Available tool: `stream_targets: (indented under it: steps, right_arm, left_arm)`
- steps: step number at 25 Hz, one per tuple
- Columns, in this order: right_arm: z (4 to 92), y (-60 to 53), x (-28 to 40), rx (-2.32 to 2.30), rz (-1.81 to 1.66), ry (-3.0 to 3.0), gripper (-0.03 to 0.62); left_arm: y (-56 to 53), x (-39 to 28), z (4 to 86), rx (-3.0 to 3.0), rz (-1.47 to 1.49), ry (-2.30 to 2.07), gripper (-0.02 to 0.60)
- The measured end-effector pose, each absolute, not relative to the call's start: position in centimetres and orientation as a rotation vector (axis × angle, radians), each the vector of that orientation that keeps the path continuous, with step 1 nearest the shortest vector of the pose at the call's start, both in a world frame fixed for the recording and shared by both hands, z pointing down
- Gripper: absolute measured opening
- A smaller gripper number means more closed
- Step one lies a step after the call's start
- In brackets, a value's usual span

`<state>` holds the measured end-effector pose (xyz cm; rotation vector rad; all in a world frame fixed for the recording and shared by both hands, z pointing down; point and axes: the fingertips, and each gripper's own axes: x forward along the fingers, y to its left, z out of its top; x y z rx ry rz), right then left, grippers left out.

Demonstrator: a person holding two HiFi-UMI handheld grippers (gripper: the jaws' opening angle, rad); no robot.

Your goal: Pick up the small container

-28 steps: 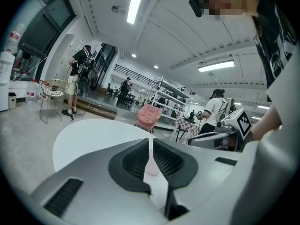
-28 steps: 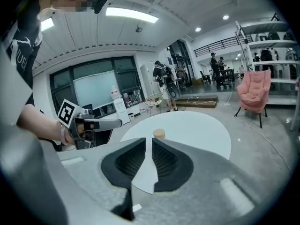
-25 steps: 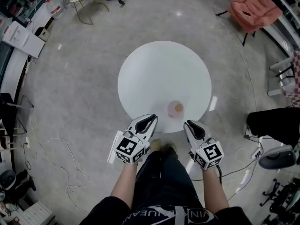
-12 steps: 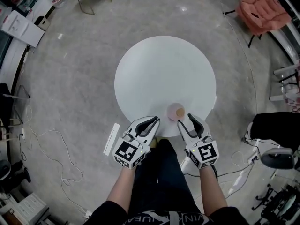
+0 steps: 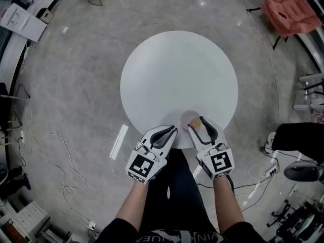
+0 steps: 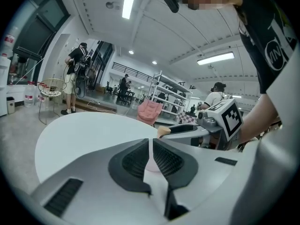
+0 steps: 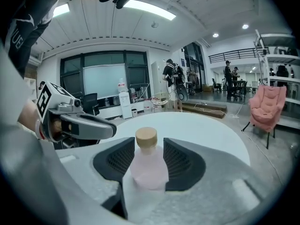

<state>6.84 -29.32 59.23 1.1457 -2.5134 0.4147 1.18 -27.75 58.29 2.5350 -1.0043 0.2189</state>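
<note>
The jaws of the right gripper (image 5: 197,125) stand wide apart and have just been opening. A small pale-pink translucent container with a tan cork-coloured round cap (image 7: 149,167) stands upright between them. In the right gripper view the ribbed black pads (image 7: 120,159) flank its body on both sides. The cap rises above the pads, and I cannot tell whether the pads brush the container's sides.

The jaws of the left gripper (image 5: 171,131) are closed together with nothing held. In the left gripper view only a thin slit remains between the dark pads (image 6: 136,161), and a sliver of pink shows through it.

The container sits on the round white tabletop (image 5: 177,75), close to the edge nearest the person. In the head view it appears as a tan dot ringed with pale pink (image 5: 193,120), just ahead of the right gripper's marker cube (image 5: 217,162).

The left gripper lies just beside the right one at the same near edge. Its tips reach over the rim, and its own marker cube (image 5: 142,166) hangs over the person's dark trousers (image 5: 174,196).

The tabletop stands on a grey concrete floor (image 5: 76,85). A white strip (image 5: 119,142) lies on the floor to the left of the tabletop, with thin cables (image 5: 55,161) trailing further left. A salmon-pink upholstered armchair (image 5: 288,9) stands well apart at the far right.
</note>
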Motion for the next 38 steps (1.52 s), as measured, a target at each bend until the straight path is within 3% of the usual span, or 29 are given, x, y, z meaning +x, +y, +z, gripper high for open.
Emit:
stream_targets:
  steps: [21,26,38]
  right_arm:
    - [59.0,-30.8,5.3,1.23,0.255,-2.603,0.173]
    - [58.8,-30.9,5.4,1.267,0.233,-2.593,0.14]
    - [59.0,-30.9,5.5,1.246,0.233,-2.578,0.133]
  left_arm:
    - [-28.4,1.7,58.9,2.564,0.208,-1.056,0.029]
    - [-28.4,1.5,59.2,2.549,0.204,-1.067,0.029]
    - [-28.2,1.2,60.4,2.526,0.228,-1.085,0.029]
